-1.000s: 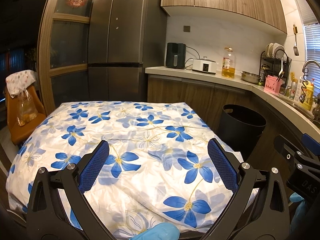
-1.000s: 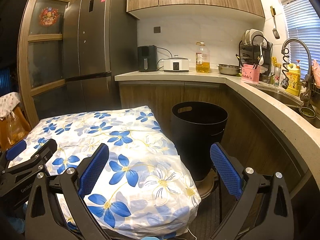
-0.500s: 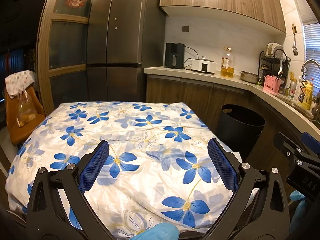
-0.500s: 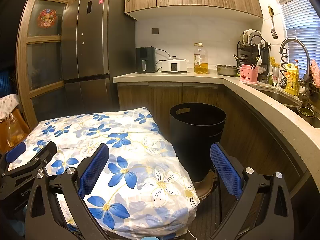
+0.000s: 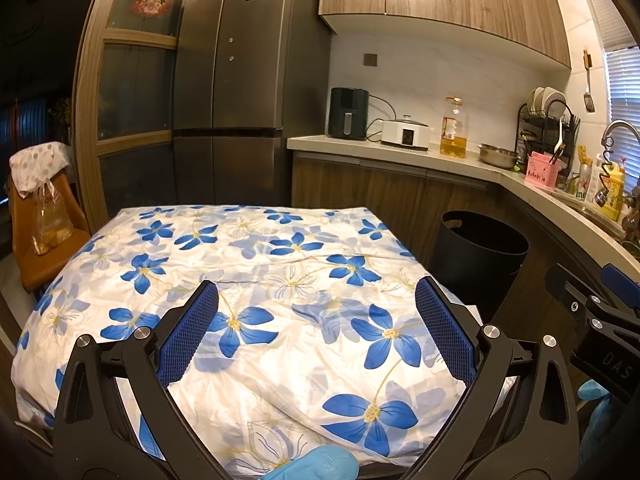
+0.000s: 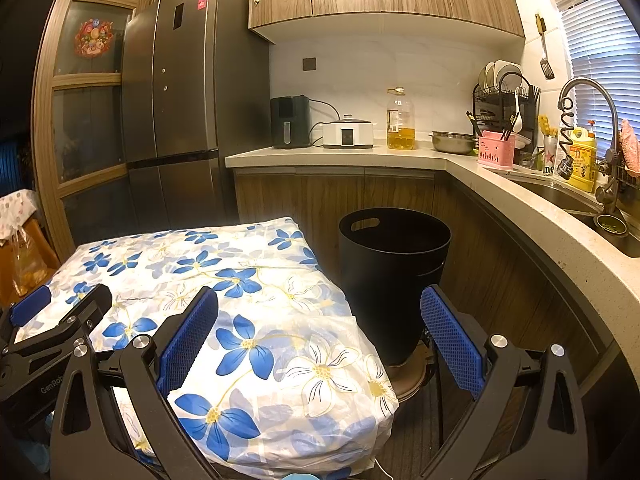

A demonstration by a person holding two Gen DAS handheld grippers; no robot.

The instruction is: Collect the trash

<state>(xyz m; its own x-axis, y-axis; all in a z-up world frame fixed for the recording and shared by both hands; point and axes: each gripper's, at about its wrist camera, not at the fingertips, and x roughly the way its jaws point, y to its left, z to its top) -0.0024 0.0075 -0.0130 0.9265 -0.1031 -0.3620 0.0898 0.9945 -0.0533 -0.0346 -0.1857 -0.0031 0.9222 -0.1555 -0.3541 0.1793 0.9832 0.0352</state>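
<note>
Nothing moved — both jaws spread.

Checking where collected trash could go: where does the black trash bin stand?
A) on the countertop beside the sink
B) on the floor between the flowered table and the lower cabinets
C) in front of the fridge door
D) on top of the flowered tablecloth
B: the black trash bin stands on the floor, with the flowered table on its left and the lower cabinets behind and to its right.

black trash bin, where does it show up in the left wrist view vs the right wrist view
Left wrist view: the black trash bin stands right of centre, past the right edge of the flowered tablecloth, partly hidden by it.
Right wrist view: the bin is near the middle, beside the cloth's right edge, between the gripper's spread fingers.
Shared landmark: the oil bottle on the counter behind it.
</note>
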